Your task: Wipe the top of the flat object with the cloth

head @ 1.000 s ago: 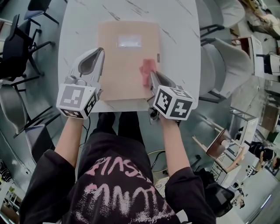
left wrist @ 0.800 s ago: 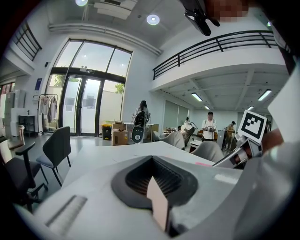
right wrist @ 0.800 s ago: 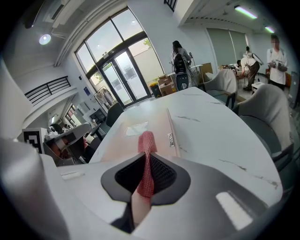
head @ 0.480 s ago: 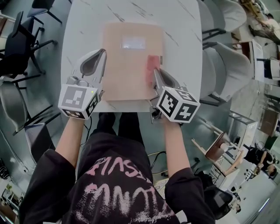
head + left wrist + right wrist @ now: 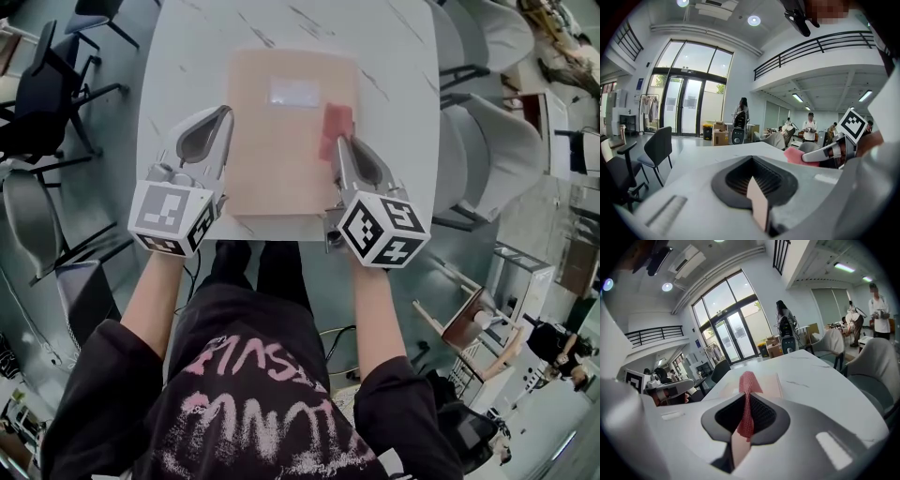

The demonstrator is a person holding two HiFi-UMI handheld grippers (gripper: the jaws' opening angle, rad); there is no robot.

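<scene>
A flat tan folder with a white label at its far end lies on the white marble table. My right gripper is shut on a pink cloth, which lies on the folder's right side past the jaw tips. The right gripper view shows the cloth pinched between the jaws, with the folder beyond. My left gripper is shut on nothing, its tip at the folder's left edge. In the left gripper view the cloth shows at the right, held in the right gripper.
The table's near edge runs just below the folder, close to the person's body. Grey chairs stand to the right of the table and black chairs to the left. People stand far off in the hall.
My right gripper has slid the cloth away from me along the folder's right side, from its near part to about its middle. The left gripper has stayed at the left edge.
</scene>
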